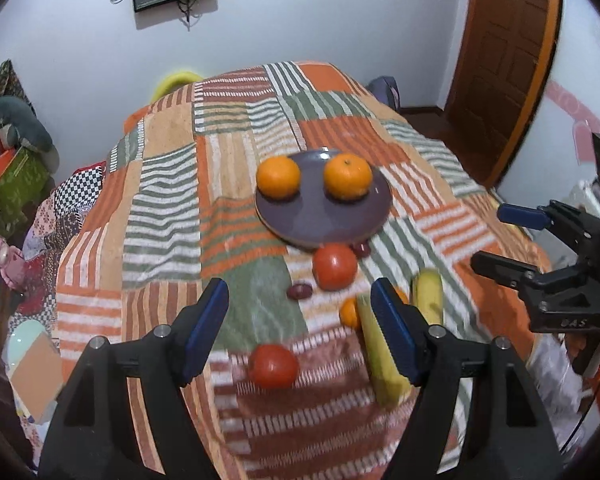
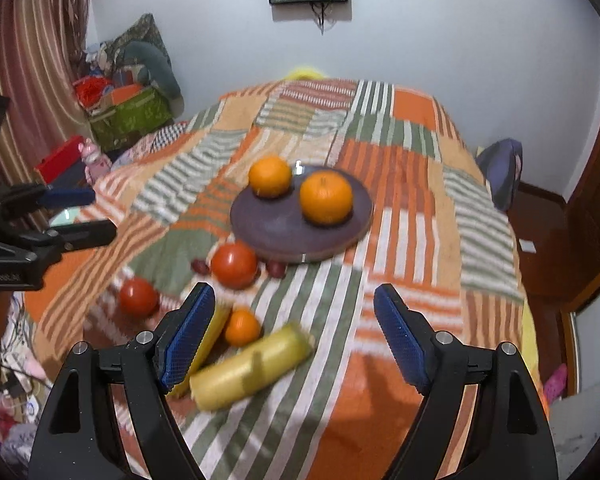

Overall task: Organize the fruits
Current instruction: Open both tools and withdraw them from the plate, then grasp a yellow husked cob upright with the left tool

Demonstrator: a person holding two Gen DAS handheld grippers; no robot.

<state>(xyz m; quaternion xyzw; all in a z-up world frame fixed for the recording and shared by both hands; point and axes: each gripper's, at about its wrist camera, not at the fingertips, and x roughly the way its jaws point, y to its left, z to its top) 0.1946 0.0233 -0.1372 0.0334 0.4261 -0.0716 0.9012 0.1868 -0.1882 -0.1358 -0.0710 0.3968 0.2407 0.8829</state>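
A purple plate (image 1: 324, 220) (image 2: 276, 228) on the striped blanket holds two oranges (image 1: 278, 178) (image 1: 348, 176) (image 2: 269, 176) (image 2: 326, 198). In front of it lie two tomatoes (image 1: 335, 266) (image 1: 273, 366) (image 2: 234, 266) (image 2: 138, 297), two dark grapes (image 1: 299, 291) (image 2: 276, 268), a small orange (image 1: 350, 313) (image 2: 242, 327) and two bananas (image 1: 380, 356) (image 1: 427, 296) (image 2: 252, 366) (image 2: 208, 344). My left gripper (image 1: 300, 332) is open and empty above the near tomato. My right gripper (image 2: 294, 340) is open and empty above the bananas. Each gripper also shows in the other's view (image 1: 504, 240) (image 2: 88, 216).
The blanket covers a bed (image 1: 172, 200) that drops off at its edges. Boxes and clutter (image 2: 128, 112) stand at the left wall. A wooden door (image 1: 504, 68) is at the right. A backpack (image 2: 500, 172) sits by the bed's far right side.
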